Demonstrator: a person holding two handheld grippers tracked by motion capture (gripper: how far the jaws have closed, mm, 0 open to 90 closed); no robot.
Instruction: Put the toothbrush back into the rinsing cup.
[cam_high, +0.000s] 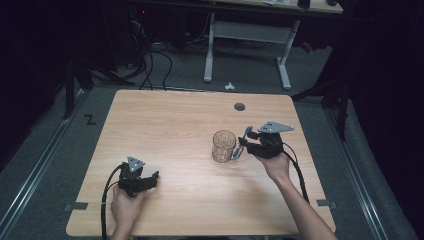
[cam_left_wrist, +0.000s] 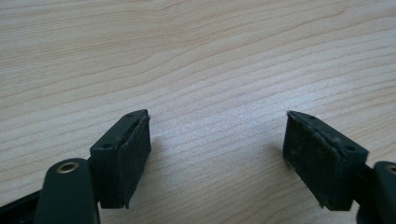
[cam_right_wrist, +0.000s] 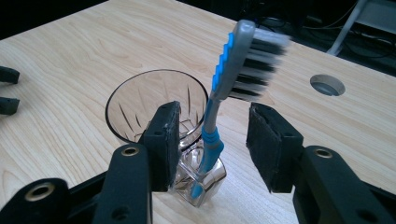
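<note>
**Right tool open around a toothbrush beside the glass**

Our left tool (cam_high: 153, 176) rests at the near left of the desk (cam_high: 165, 125), held in our left hand (cam_high: 126, 205). In the left gripper view its two black jaws stand wide apart over bare wood grain, with nothing between them.

Farther in and to the right, our right tool (cam_high: 241, 145) sits just right of the middle of the desk, held by our right hand (cam_high: 276, 164) and pointing left toward the glass (cam_high: 223, 145). In the right gripper view its jaws are open, and the toothbrush (cam_right_wrist: 219, 112) stands between the pads without either pad pressing on it. The brush has a grey and blue handle and dark bristles, its head up and tilted toward the right. Its lower end sits against the near side of the glass; whether it is inside the glass or just beside it we cannot tell.

The glass is clear, cut with a pattern, and upright on the desk.

Beyond it, near the far edge, is a round cable hole (cam_high: 239, 106).
</note>
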